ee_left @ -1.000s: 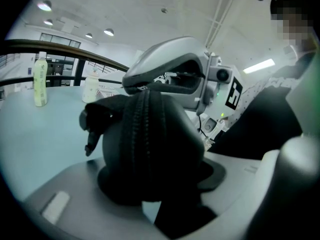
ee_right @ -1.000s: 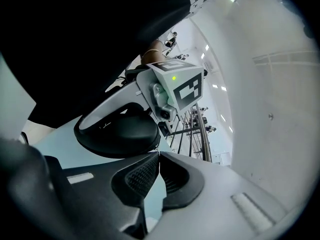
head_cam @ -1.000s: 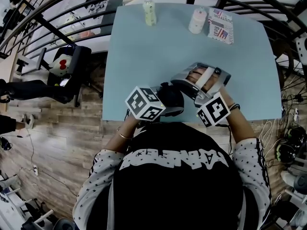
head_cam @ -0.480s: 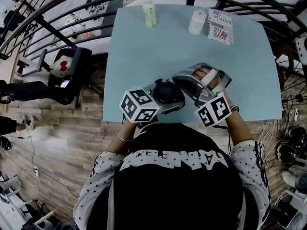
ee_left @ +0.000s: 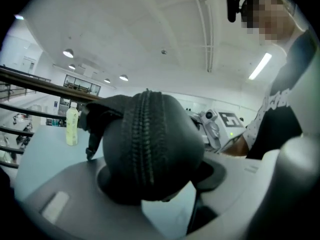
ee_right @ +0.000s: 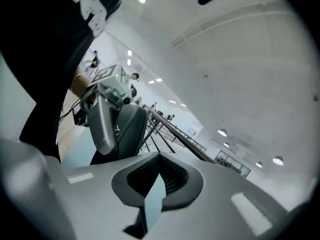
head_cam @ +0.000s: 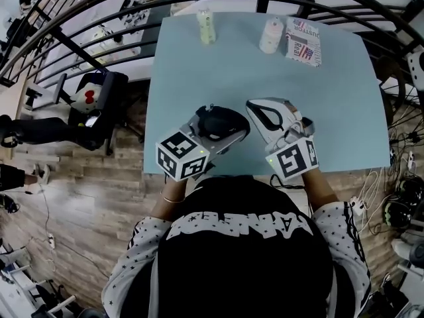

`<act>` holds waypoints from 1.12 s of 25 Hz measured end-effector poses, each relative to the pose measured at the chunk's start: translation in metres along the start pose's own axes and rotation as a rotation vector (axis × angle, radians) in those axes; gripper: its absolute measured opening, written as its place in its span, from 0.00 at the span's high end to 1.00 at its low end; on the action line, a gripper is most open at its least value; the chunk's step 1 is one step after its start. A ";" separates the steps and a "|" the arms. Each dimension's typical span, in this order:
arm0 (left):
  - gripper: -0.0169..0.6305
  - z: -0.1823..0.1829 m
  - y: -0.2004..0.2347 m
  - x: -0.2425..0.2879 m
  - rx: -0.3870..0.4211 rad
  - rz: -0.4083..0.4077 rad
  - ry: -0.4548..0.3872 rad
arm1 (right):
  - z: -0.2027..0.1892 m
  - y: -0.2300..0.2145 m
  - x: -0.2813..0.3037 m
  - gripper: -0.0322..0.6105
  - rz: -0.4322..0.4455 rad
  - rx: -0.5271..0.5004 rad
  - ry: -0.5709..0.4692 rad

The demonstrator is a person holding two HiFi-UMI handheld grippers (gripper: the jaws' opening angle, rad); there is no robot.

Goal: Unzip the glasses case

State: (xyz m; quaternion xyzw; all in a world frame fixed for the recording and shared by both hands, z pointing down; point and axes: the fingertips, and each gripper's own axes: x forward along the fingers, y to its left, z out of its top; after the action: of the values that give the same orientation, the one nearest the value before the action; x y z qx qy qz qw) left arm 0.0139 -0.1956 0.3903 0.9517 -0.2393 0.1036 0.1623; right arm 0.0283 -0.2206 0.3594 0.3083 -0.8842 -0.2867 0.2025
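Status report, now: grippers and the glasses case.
Left gripper shut on glasses case. Right gripper shut, empty. Zip closed where visible, pull tab ungripped. Nothing in the way; bottles at table's far edge.

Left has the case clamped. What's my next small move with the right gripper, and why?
Probably open the right gripper and bring it across to the zipper pull. The left gripper is shut on the glasses case, whose zip looks fully closed, with the pull hanging free at one end. The right jaws are together on nothing, apart from the case.
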 end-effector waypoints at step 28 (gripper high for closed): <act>0.97 0.026 0.011 -0.009 0.091 0.162 -0.163 | -0.003 -0.018 -0.019 0.95 -0.087 0.646 -0.118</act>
State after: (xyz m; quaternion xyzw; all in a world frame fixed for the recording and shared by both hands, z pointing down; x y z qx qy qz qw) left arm 0.0036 -0.2105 0.3670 0.9408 -0.3229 0.0492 0.0902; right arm 0.0516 -0.2204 0.3469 0.3770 -0.9255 -0.0173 0.0304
